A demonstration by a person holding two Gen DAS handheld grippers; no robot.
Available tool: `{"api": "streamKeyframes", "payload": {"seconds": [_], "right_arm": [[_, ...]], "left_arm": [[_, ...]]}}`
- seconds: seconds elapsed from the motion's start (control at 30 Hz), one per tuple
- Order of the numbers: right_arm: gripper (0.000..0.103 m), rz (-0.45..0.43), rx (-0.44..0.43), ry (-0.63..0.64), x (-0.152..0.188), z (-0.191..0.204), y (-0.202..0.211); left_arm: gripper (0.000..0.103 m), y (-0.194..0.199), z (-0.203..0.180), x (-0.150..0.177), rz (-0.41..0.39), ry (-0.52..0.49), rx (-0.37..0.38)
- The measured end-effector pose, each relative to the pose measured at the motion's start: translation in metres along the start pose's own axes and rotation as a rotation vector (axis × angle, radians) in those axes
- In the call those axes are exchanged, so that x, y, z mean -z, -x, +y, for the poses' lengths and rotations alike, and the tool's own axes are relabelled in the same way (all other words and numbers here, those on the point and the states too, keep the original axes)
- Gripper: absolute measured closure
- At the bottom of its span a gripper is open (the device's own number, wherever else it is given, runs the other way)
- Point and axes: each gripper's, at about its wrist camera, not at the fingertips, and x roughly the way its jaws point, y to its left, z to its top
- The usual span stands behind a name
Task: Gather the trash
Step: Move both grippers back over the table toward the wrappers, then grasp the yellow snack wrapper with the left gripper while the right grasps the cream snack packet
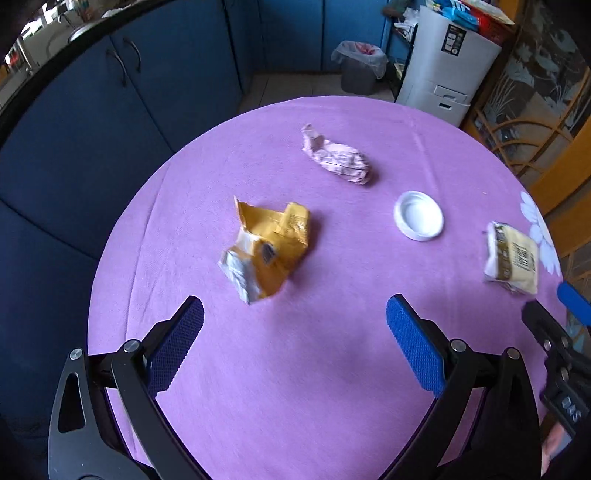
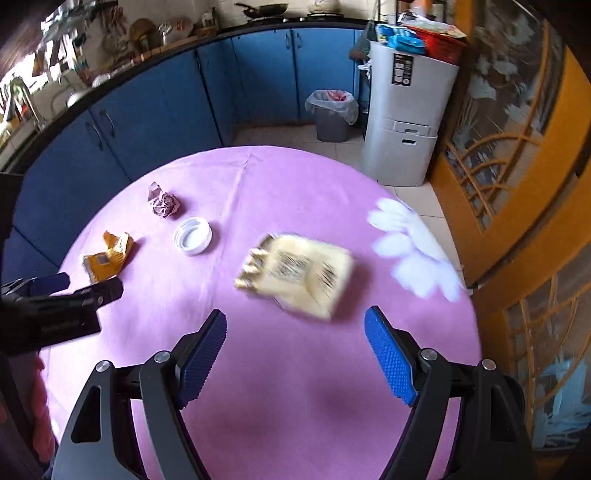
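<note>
Hovering above the purple tablecloth (image 1: 295,369), the left gripper (image 1: 294,314) and right gripper (image 2: 295,332) both gape wide and empty. Only the right wrist view shows the kitchen counter (image 2: 258,22); the orange wrapper (image 1: 266,247), pink wrapper (image 1: 336,155), white lid (image 1: 419,216) and pale yellow packet (image 2: 299,273) lie apart on the cloth.

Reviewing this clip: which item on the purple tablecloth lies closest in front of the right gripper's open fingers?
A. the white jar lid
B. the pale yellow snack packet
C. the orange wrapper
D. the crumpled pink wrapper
B. In the right wrist view the pale yellow snack packet lies just ahead of the right gripper, while the white jar lid, orange wrapper and crumpled pink wrapper sit farther off to its left.
</note>
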Motion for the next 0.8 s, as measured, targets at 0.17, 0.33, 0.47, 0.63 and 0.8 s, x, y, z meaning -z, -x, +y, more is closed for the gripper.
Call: {"api": "streamKeyframes", "payload": {"seconds": [0.17, 0.33, 0.47, 0.63, 0.8], "right_arm": [[0.027, 0.051, 0.046, -0.030, -0.015, 0.007, -0.029], [0.022, 0.071, 0.125, -0.060, -0.023, 0.007, -0.041], [0.024, 0.064, 0.157, -0.054, -0.025, 0.008, -0.043], [0.056, 0.044, 0.174, -0.058, -0.023, 0.007, -0.037], [0.070, 0.016, 0.172, -0.059, -0.018, 0.004, -0.026]], "left_arm": [[0.005, -0.012, 0.010, -0.001, 0.011, -0.024, 0.039], [0.006, -0.026, 0.010, -0.008, 0.019, -0.043, 0.071], [0.015, -0.032, 0.009, -0.009, 0.012, -0.056, 0.062], [0.043, -0.028, 0.008, -0.011, -0.009, -0.061, 0.075], [0.057, -0.020, 0.016, -0.012, -0.016, -0.027, 0.099]]}}
